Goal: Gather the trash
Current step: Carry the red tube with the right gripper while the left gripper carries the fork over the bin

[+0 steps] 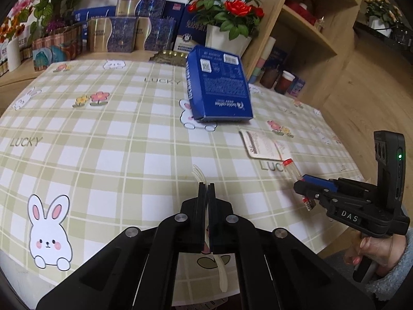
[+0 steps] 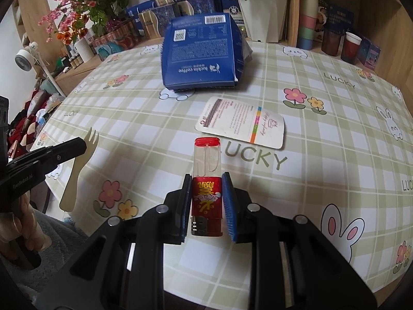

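Observation:
My right gripper (image 2: pixel 206 180) is shut on a red and clear lighter (image 2: pixel 207 175) and holds it just above the checked tablecloth; it also shows in the left wrist view (image 1: pixel 300 184). My left gripper (image 1: pixel 207 188) is shut on a pale plastic fork (image 1: pixel 198 174), whose prongs stick out past the fingertips; the fork (image 2: pixel 80 170) also shows at the left of the right wrist view. A blue coffee box (image 2: pixel 201 51) lies further back on the table. A white printed card (image 2: pixel 242 122) lies flat between the box and the lighter.
The tablecloth (image 1: pixel 103 142) has rabbits, flowers and LUCKY prints. Flower pots (image 1: pixel 227 33), stacked boxes (image 1: pixel 124 33) and a wooden shelf (image 1: pixel 304 25) with cups stand along the far edge. The table edge runs close at the right in the left wrist view.

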The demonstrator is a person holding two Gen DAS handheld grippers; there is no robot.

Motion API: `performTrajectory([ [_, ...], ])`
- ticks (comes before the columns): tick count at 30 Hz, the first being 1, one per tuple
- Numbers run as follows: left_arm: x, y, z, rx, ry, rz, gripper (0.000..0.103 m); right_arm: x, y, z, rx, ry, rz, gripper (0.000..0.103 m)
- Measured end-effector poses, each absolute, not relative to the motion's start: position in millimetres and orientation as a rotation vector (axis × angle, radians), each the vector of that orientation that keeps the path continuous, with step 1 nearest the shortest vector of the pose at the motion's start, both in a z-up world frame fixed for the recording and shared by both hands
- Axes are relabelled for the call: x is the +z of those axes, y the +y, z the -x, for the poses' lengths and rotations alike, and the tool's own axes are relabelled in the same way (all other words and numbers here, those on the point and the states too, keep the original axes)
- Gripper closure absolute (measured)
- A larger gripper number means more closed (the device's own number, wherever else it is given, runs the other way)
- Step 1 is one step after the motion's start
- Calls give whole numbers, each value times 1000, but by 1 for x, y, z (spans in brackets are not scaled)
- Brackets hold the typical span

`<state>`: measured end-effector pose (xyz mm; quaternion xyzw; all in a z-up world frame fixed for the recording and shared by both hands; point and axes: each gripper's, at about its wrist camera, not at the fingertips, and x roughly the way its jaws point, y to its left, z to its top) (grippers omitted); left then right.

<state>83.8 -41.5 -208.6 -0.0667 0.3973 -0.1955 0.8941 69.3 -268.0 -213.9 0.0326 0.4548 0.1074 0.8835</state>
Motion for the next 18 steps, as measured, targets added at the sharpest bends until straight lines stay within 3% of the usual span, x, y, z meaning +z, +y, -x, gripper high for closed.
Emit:
performTrajectory([
  [18,-175,-18,-21,-420,732,116,101,-197,-239,-8,273,922,-30,77],
])
